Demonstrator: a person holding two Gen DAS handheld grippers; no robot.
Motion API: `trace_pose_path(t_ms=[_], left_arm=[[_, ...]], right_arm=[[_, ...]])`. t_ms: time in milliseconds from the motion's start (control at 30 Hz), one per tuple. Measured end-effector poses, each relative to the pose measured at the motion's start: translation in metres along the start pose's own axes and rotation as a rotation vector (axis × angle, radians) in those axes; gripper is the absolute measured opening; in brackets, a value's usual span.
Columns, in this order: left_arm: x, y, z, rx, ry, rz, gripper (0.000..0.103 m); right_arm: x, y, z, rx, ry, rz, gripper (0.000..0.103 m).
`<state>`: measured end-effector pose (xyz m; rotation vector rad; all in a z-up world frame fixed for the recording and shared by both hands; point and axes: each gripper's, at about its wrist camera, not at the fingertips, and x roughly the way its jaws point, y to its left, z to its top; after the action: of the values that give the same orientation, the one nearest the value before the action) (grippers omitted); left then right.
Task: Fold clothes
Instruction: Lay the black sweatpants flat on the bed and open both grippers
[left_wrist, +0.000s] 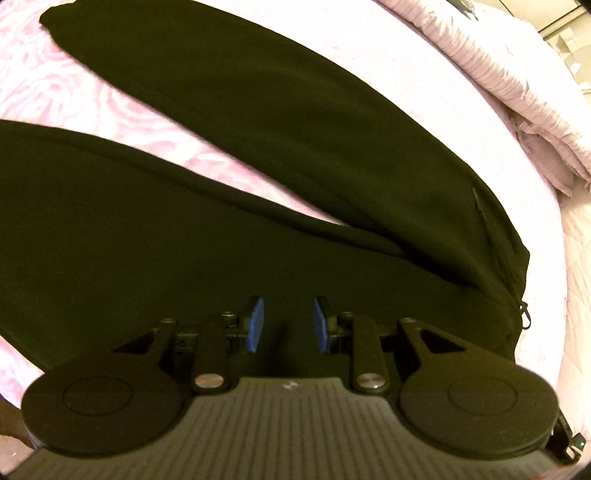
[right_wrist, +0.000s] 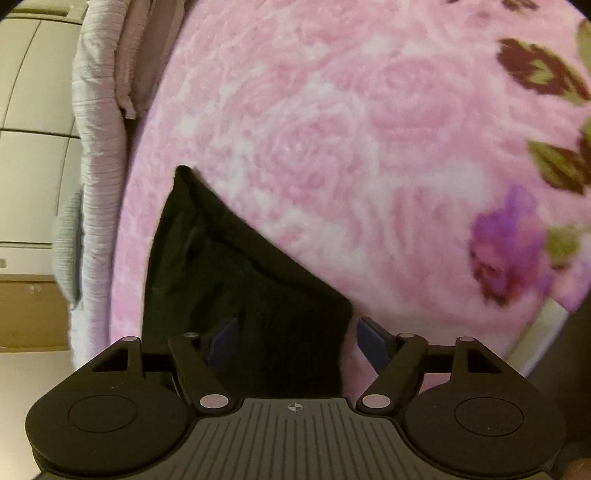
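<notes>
We found the black trousers (left_wrist: 258, 155) spread flat on the bed (left_wrist: 424, 96), on its pink rose-patterned cover, with the two legs parted in a narrow V and running away from the left gripper (left_wrist: 289, 325) toward the upper left of its view. Our left gripper hung over the broad upper part of the garment, just inside the waist end, where a zip pull showed at the right edge; its blue pads stood apart with only dark cloth behind the gap, and they pinched nothing that we could see. Our right gripper (right_wrist: 293, 341) was set at an edge of the same trousers (right_wrist: 236, 280): the fabric ran up and to the left from between its widely spread fingers, and a hem corner lay just short of the right finger, with bare cover beyond. We judged that the long axis of the legs ran forward from the left gripper, so a lengthwise fold would call for one leg to be carried across onto the other. A rumpled pale quilt (left_wrist: 509, 74) lay along the far side of the bed.
</notes>
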<state>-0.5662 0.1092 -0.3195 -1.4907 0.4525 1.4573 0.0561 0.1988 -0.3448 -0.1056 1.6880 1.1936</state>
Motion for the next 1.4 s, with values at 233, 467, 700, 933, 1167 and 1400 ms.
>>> trace_pose_path(t_ms=[233, 467, 700, 933, 1167, 1400], left_arm=[[-0.01, 0.054, -0.009, -0.08, -0.004, -0.01, 0.024], [-0.052, 0.14, -0.014, -0.204, -0.128, 0.078, 0.025], [-0.076, 0.227, -0.037, -0.485, -0.253, 0.166, 0.031], [-0.07, 0.285, -0.035, -0.734, -0.388, 0.089, 0.031], [-0.073, 0.298, -0.023, -0.592, -0.418, 0.118, 0.0], [-0.097, 0.284, -0.012, -0.298, -0.462, 0.169, 0.0]], right_arm=[[0.025, 0.012, -0.014, -0.086, -0.075, -0.104, 0.025], [0.019, 0.01, -0.027, -0.067, -0.148, -0.242, 0.015], [0.013, 0.022, -0.049, -0.011, -0.224, -0.284, 0.057], [0.012, 0.015, -0.068, 0.095, -0.238, -0.25, 0.063], [0.014, 0.01, -0.065, 0.075, -0.305, -0.145, 0.063], [0.008, 0.014, -0.065, -0.039, -0.302, -0.198, 0.01]])
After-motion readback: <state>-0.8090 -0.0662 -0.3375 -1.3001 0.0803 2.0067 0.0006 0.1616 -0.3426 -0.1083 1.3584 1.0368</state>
